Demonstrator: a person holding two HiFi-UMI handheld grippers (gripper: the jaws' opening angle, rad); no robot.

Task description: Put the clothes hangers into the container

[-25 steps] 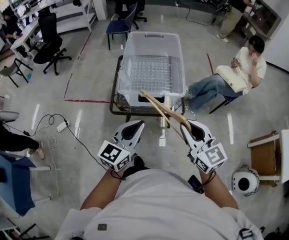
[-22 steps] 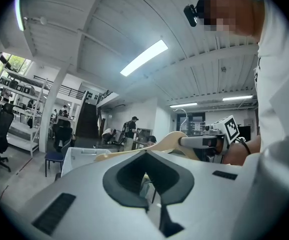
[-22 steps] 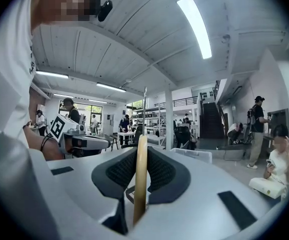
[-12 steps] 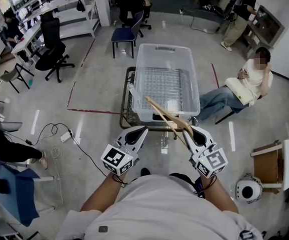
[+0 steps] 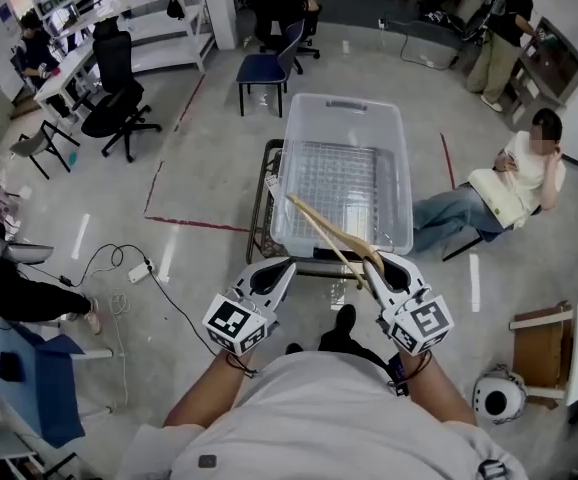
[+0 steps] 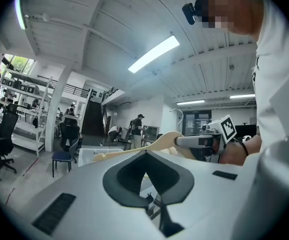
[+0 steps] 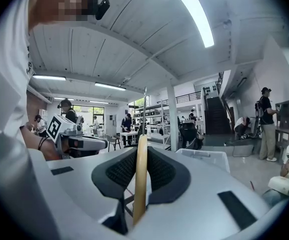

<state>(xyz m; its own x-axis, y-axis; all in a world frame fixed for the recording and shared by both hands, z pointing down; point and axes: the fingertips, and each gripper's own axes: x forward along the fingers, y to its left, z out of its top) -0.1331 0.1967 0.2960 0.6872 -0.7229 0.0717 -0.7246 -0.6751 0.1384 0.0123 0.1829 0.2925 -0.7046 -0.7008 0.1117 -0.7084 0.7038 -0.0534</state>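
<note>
My right gripper is clenched on the wooden hanger; the hanger slants out over the near edge of the clear container; my left gripper, jaws together and empty, hangs beside the right one.

Blue chair; blk office chair to its left, seated person well to its right, pwr strip nearer cam.
</note>
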